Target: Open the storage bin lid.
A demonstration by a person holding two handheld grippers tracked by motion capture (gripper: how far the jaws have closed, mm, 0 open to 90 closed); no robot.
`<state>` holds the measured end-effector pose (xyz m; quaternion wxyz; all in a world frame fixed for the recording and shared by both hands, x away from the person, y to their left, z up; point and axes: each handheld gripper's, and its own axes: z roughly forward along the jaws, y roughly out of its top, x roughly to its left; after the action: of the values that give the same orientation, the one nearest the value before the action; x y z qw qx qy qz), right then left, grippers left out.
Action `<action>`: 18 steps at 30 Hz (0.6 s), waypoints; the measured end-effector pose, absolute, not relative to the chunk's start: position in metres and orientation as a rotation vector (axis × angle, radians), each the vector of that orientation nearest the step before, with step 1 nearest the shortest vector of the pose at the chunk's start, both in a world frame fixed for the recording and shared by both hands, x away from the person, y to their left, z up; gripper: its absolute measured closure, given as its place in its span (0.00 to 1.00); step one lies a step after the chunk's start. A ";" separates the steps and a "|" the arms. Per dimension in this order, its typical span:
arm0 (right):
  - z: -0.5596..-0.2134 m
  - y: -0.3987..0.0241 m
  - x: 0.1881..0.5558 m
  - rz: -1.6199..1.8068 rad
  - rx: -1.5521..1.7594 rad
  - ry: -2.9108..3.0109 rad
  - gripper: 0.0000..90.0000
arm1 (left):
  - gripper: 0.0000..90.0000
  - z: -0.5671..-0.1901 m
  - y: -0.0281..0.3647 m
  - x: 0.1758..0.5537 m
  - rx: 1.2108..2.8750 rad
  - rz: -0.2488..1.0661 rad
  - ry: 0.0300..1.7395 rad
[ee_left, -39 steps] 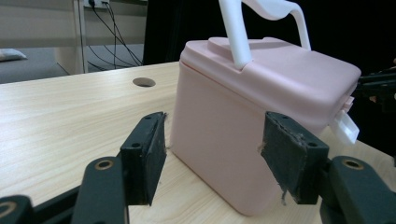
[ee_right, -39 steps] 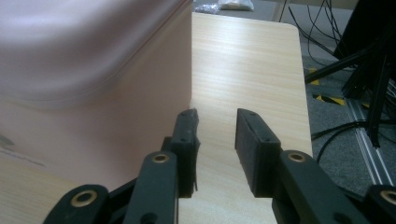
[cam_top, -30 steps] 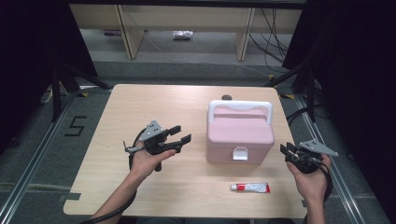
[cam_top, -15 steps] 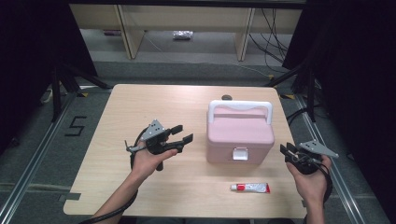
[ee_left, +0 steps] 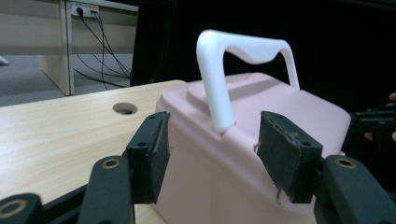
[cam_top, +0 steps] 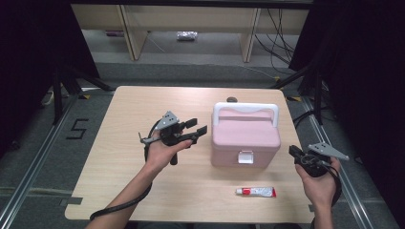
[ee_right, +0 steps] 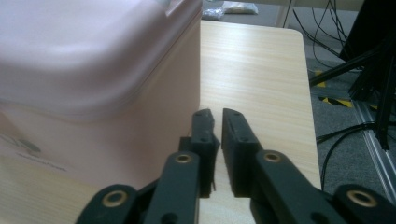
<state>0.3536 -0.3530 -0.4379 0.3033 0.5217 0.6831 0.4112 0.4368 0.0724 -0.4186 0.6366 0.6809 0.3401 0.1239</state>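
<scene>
I held my left gripper with jaws wide, just left of the pink box at mid-table, lined up on its white handle. My right gripper, near the box's right side, had just closed almost shut on nothing, waiting clear of it.

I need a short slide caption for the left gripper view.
Open left tool facing the side of a pink box with an upright white handle on a wooden table.
</scene>
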 end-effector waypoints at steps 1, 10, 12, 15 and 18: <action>-0.437 -0.350 0.352 1.108 1.453 1.799 0.99 | 0.48 -0.417 0.069 0.439 1.555 0.282 0.779; -0.431 -0.346 0.355 1.116 1.410 1.812 1.00 | 0.53 -0.409 0.045 0.462 1.599 0.250 0.806; -0.431 -0.346 0.356 1.121 1.404 1.814 1.00 | 0.54 -0.408 0.043 0.465 1.596 0.240 0.807; -0.429 -0.345 0.355 1.097 1.378 1.830 1.00 | 0.57 -0.407 0.041 0.470 1.588 0.218 0.820; -0.429 -0.343 0.355 1.128 1.397 1.830 1.00 | 0.58 -0.406 0.038 0.473 1.597 0.212 0.816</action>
<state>0.3550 -0.3427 -0.4293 0.2849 0.5222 0.6843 0.4216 0.4729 0.0376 -0.4056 0.6193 0.6943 0.3549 0.0922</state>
